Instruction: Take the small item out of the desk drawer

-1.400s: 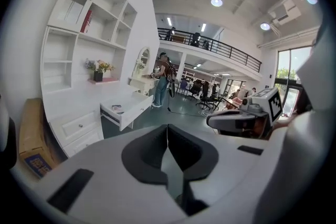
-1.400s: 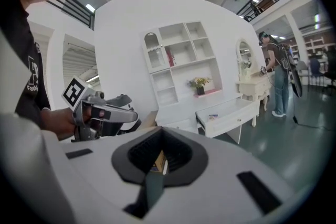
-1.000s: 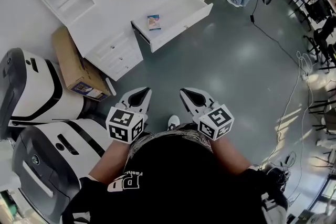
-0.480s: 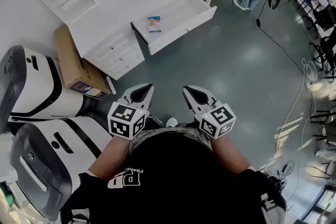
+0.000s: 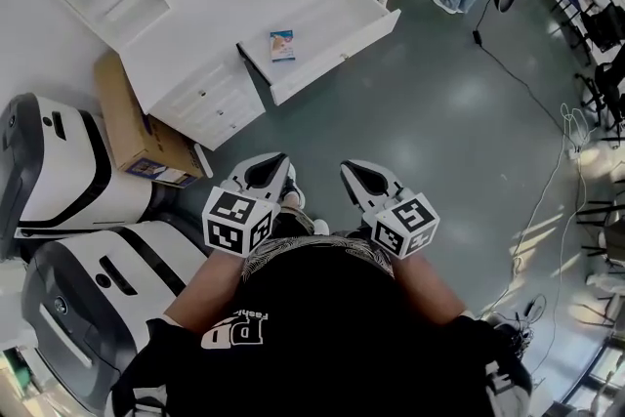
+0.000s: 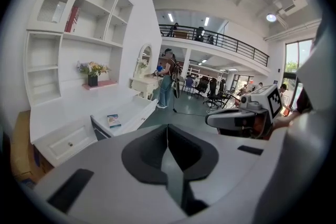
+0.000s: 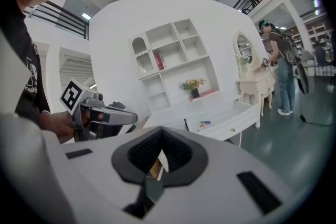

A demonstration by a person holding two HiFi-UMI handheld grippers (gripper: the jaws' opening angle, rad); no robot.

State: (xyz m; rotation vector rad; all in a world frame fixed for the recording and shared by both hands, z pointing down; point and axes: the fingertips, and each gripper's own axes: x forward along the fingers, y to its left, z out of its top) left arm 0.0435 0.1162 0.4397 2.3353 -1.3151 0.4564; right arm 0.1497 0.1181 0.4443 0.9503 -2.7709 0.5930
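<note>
Grey floor (image 5: 430,112), open hall; white table (image 5: 225,5) against the wall, upper left.

Head view: drawer (image 5: 342,20) pulled out, small packet (image 5: 282,45) lying flat near its left end. Left tongs (image 5: 266,168) and right tongs (image 5: 359,176) held close to the body, well apart from the drawer. Cardboard box (image 5: 137,127) leans beside the table.

Left gripper view: jaws together, nothing between; packet ahead in the drawer.

Right gripper view: tips meet, empty.

Risks, as judged: tongs arriving unopened would shove the flat packet along the drawer floor. A thin packet may slip from a shallow pinch. The drawer wall may block a low approach.
</note>
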